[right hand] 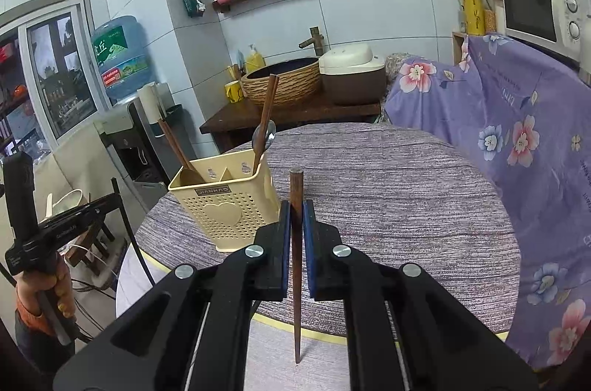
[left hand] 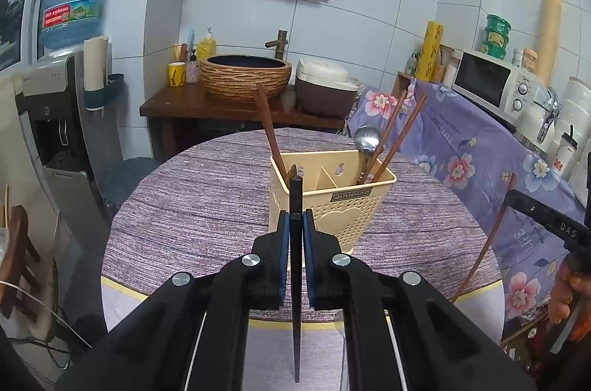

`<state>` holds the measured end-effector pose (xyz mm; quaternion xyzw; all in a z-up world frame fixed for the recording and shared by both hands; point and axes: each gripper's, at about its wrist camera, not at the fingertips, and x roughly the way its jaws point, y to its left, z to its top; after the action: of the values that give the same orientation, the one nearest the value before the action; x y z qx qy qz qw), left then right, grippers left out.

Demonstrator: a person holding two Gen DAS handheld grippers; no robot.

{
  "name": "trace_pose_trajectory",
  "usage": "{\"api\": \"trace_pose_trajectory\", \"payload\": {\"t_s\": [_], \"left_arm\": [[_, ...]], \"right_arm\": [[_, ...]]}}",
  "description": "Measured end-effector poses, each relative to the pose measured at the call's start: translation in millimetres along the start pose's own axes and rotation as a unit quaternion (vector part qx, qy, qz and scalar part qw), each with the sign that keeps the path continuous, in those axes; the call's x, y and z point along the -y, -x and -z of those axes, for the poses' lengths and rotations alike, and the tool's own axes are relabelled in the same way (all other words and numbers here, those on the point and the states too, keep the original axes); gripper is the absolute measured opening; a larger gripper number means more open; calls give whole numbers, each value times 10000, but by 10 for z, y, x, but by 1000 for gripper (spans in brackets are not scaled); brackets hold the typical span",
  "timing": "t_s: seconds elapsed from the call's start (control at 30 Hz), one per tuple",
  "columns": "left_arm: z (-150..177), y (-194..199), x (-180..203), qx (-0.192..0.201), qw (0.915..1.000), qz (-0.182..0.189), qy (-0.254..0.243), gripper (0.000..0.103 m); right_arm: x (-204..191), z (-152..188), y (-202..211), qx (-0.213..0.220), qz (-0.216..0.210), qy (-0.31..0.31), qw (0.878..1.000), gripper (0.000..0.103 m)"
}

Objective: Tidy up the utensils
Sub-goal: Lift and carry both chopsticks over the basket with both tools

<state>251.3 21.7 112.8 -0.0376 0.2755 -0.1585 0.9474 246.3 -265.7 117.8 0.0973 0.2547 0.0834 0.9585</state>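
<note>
A cream perforated utensil holder stands on the round table with a purple cloth. It holds brown chopsticks and a metal spoon. My left gripper is shut on a black chopstick, held upright just before the holder. My right gripper is shut on a brown chopstick, right of the holder. The brown chopstick also shows at the right of the left wrist view.
A wooden counter behind the table carries a woven basin and a rice cooker. A floral purple cloth covers furniture at right, with a microwave. A water dispenser stands at left.
</note>
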Motion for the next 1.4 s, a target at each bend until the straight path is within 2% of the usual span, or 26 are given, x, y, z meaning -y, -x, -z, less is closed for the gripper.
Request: {"api": "trace_pose_trajectory", "payload": {"t_s": [0.23,0.4,0.53,0.7,0.8,0.9,1.07,1.27,1.4], "left_arm": [[-27,50,-28,73,10000,41,11,8],[-214,142,-19,217,9997,121,-1,8],[-544,287,17,450,9986,282,-33,8],[-1102,437,119,824,9960,341,-78,8],[-1447,427,164,1057,9940,273,5,8],[-1624,316,173,1141,9933,173,58,8],[-1546,4,105,1043,9942,42,244,8],[-1094,-392,39,565,9979,12,311,8],[-828,-564,26,315,9991,5,275,8]], "right_arm": [[-46,-42,34,6,-40,75,10000,8],[-116,-225,43,64,-188,158,9997,8],[-271,-613,78,233,-404,280,9985,8],[-521,-1276,116,665,-572,284,9957,8],[-688,-1622,93,944,-595,302,9933,8],[-814,-1799,4,1129,-544,289,9917,8],[-931,-1744,-274,1271,-348,365,9906,8],[-908,-1313,-789,844,-225,357,9955,8],[-859,-1089,-991,626,-147,331,9974,8]]}}
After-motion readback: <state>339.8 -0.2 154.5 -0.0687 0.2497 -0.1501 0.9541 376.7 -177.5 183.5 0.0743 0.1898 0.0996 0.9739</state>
